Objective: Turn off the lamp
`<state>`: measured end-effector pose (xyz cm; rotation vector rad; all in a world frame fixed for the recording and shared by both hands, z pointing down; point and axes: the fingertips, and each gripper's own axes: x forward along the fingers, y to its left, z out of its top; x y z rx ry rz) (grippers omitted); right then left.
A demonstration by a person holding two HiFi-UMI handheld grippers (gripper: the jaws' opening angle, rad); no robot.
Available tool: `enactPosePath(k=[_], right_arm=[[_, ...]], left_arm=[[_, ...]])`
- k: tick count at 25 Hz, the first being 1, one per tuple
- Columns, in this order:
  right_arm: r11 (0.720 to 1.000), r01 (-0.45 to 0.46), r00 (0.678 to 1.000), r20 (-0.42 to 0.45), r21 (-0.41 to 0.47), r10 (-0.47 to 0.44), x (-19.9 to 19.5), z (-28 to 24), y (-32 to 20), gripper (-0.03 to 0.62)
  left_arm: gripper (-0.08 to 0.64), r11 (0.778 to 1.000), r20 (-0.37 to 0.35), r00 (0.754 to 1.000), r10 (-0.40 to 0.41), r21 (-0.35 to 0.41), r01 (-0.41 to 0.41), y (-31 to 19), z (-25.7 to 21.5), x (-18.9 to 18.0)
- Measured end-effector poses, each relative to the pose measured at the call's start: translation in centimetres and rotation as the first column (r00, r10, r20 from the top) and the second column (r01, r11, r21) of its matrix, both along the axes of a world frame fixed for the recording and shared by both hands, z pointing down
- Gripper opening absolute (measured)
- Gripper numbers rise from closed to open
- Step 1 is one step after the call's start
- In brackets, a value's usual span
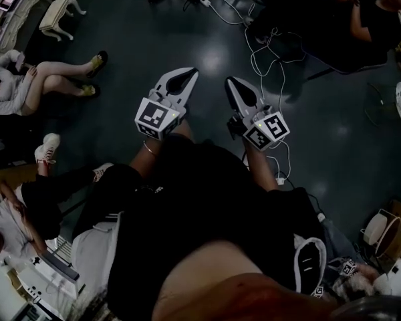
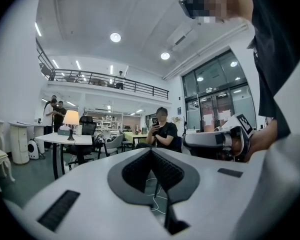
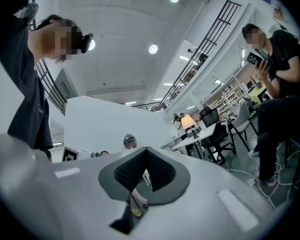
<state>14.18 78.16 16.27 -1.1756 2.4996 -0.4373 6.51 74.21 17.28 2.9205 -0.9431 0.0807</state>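
L gripper (image 1: 182, 79) and R gripper (image 1: 232, 85) are held side by side over the dark floor (image 1: 187, 32), both pointing roughly level w/ tips apart from each other. L jaws are together w/ nothing between the pads; R jaws are likewise closed and empty. The lamp (image 2: 71, 118) is lit, shade glowing. It stands about midway along the top of a white table (image 2: 47, 138) well across the room, just beside a small box (image 2: 64, 131) and far from both grippers. A black office chair (image 2: 87, 126) sits at the table's far side. A seated person (image 2: 161, 130) looks at a phone, and white cables (image 1: 267, 45) trail over the floor.
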Motion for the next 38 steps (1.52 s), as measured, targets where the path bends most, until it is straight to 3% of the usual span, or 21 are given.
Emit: enactPosePath(k=[7,24,34,38], right_arm=[[1.000,-0.022,1.000,-0.002,-0.004,0.022,0.9,-0.3,-5.0,0.000],[1.000,-0.005,1.000,-0.007,-0.007,0.005,-4.1,1.2,-19.2,0.002],[0.997,-0.066,0.997,-0.032,-0.041,0.065,-2.8,2.7,-27.1,0.002],[0.994,-0.088,0.995,-0.048,-0.067,0.085,-2.1,4.0,-29.0,0.001]], left_arm=[[0.007,1.000,-0.007,1.000,0.013,-0.007,-0.013,-4.9,0.3,0.7],[0.007,0.999,-0.050,0.999,-0.018,-0.047,0.015,-19.2,2.2,-4.1],[0.007,0.997,-0.054,0.997,0.059,-0.056,-0.062,-28.4,4.4,-1.7],[0.007,0.991,-0.047,0.995,0.089,-0.099,-0.093,-28.9,6.0,-0.8]])
